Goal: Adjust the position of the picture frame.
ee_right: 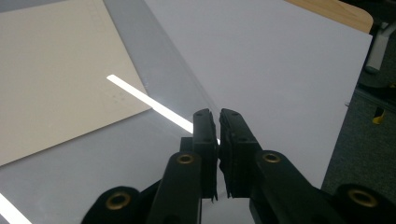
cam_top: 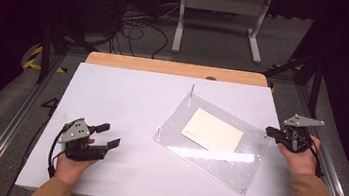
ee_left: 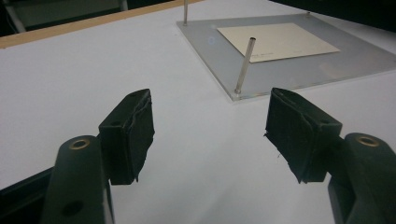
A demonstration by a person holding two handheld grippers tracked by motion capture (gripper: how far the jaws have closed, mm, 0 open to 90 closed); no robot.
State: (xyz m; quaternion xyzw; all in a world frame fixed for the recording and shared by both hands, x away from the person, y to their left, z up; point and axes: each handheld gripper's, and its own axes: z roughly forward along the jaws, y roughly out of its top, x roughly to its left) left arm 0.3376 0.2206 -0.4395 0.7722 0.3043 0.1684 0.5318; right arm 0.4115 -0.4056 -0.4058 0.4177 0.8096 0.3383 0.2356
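Note:
A clear plate (cam_top: 215, 161) lies askew on the white table, right of centre, with a cream card (cam_top: 213, 130) on it. Thin metal pins stand upright at its far corner (cam_top: 192, 91) and left corner (cam_top: 158, 132). My left gripper (cam_top: 110, 135) rests open on the table to the plate's left, and its jaws (ee_left: 210, 126) hold nothing. They point at the near pin (ee_left: 245, 65) and the card (ee_left: 280, 41). My right gripper (cam_top: 269, 132) is shut at the plate's right corner. Its tips (ee_right: 218, 116) sit over the plate's edge (ee_right: 70, 172), with nothing visibly between them.
The white table top (cam_top: 122, 96) has bare room to the left of and behind the plate. A wooden strip (cam_top: 176, 68) runs along the far edge. Beyond it, a white stand (cam_top: 220, 13) and cables (cam_top: 135, 28) lie on the floor. The table's right edge is close to my right hand.

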